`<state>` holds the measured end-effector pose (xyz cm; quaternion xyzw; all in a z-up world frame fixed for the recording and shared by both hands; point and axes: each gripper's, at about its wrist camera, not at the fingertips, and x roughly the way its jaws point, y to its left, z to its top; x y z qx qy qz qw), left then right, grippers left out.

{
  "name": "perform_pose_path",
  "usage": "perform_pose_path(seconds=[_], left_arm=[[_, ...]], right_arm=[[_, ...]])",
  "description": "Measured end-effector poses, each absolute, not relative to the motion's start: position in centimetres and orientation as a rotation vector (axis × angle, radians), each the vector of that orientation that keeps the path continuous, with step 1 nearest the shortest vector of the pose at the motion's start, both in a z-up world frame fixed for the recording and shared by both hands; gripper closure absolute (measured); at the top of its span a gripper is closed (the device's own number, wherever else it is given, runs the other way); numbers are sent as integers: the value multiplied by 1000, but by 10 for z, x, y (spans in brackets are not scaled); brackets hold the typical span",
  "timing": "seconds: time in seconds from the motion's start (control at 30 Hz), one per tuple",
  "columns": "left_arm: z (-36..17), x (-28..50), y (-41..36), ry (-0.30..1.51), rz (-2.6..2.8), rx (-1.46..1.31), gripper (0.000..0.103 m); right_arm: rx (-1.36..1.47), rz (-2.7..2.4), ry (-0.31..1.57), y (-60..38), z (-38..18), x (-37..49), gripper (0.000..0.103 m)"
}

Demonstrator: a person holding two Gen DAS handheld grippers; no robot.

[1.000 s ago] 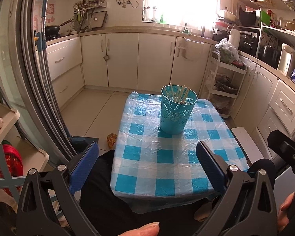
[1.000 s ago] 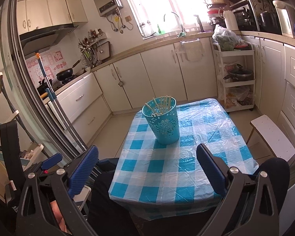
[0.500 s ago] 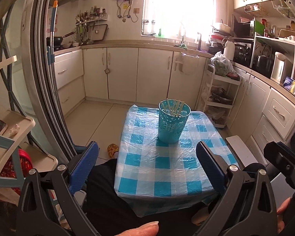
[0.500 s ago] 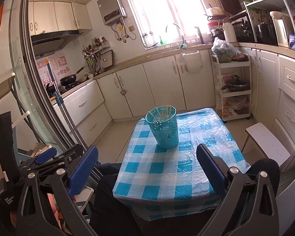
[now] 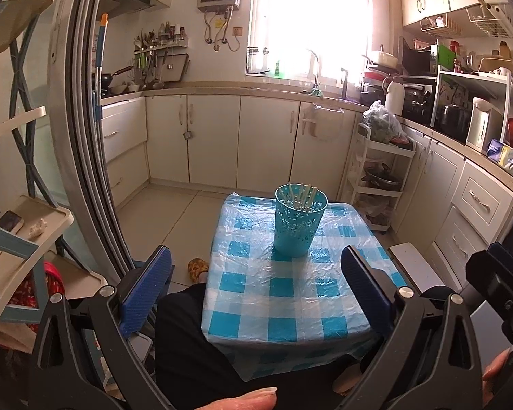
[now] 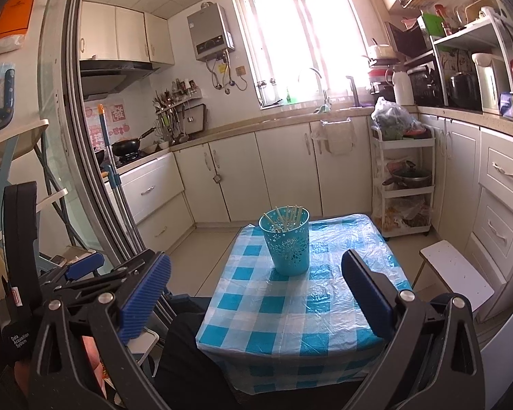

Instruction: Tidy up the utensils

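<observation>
One small table (image 5: pixel 290 294), covered by a blue-and-white checked cloth under clear plastic, is seen ahead of both cameras. One teal perforated holder (image 5: pixel 300 220) is stood upright on the far half of the table, near the middle of its width. Pale chopsticks (image 5: pixel 302 195) are held inside it, leaning in a loose fan; about six or seven tips can be counted above the rim, though an exact number cannot be fixed. The rest of the cloth is seen as bare checks. The left gripper (image 5: pixel 254 285) is held above the near edge of the table with its two blue-padded fingers spread wide and nothing between them. The right gripper (image 6: pixel 254 288) is held likewise, jaws wide apart and empty, well short of the holder (image 6: pixel 286 241). One white stool (image 6: pixel 456 275) is placed to the right of the table. One white three-tier trolley (image 6: pixel 405 184) is stood at the far right against the cabinets. One mop handle (image 6: pixel 111 171) is leaned at the left by the door frame.
</observation>
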<state>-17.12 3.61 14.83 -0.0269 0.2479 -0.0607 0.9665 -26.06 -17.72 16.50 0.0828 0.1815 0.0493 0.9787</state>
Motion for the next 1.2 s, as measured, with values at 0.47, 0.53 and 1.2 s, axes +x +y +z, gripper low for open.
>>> perform_pose_path(seconds=[0.47,0.53,1.2], left_arm=[[165,-191,40,443,-109,-57,8],[166,-193,40,439,-109,-58,8],[177,-213,46,382,-102,-68,8]], right_arm=[[135,109,307,-170,177,-276,7],[132,110,300,-169,178,-278,7],[95,105,216,-160,187,-299,7]])
